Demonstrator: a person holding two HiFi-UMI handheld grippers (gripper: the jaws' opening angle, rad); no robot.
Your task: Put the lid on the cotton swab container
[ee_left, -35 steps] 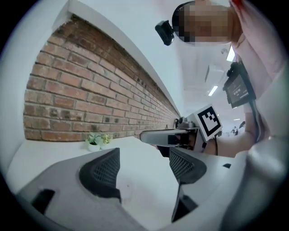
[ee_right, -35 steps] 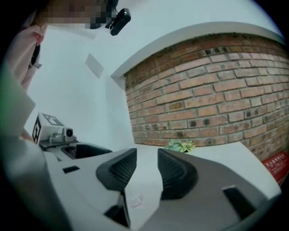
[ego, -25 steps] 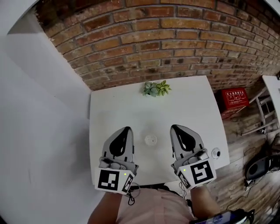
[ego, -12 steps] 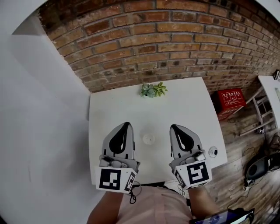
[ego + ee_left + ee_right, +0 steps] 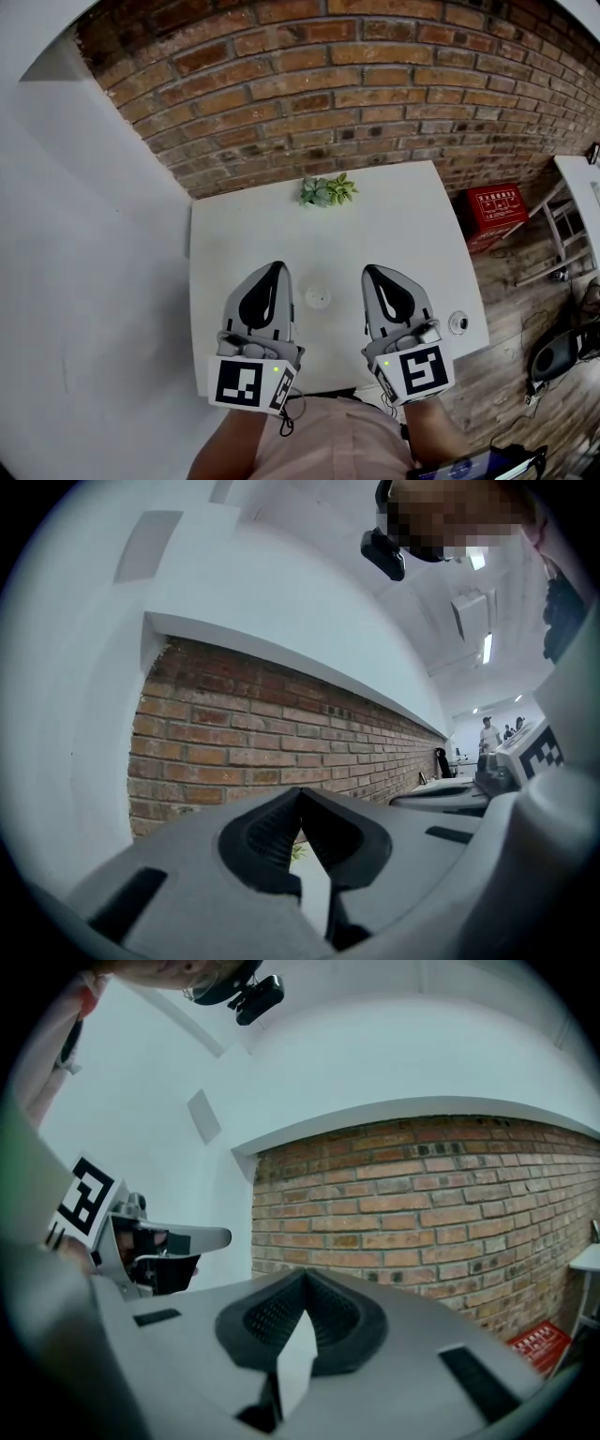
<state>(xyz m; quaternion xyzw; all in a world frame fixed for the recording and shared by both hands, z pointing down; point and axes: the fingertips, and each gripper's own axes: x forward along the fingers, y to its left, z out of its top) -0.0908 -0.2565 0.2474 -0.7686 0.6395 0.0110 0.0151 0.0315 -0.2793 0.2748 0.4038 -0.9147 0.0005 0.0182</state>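
A small round white lidded container (image 5: 318, 297) sits on the white table (image 5: 394, 225), between the two grippers. My left gripper (image 5: 275, 268) hangs to its left, level above the table, jaws shut with nothing in them. My right gripper (image 5: 369, 271) hangs to its right, also shut and empty. In the left gripper view the left gripper (image 5: 299, 792) shows closed tips against the brick wall. In the right gripper view the right gripper (image 5: 303, 1276) is closed too, with the left gripper's marker cube (image 5: 86, 1202) at its left. The container is hidden in both gripper views.
A small green plant (image 5: 327, 190) stands at the table's far edge by the brick wall (image 5: 375, 84). A round white object (image 5: 458, 322) lies at the table's right front edge. A red box (image 5: 499, 208) and a chair (image 5: 572, 244) stand on the floor to the right.
The left gripper has shifted slightly up and forward in the head view. The right gripper and the container have stayed put. The view has tilted a little.
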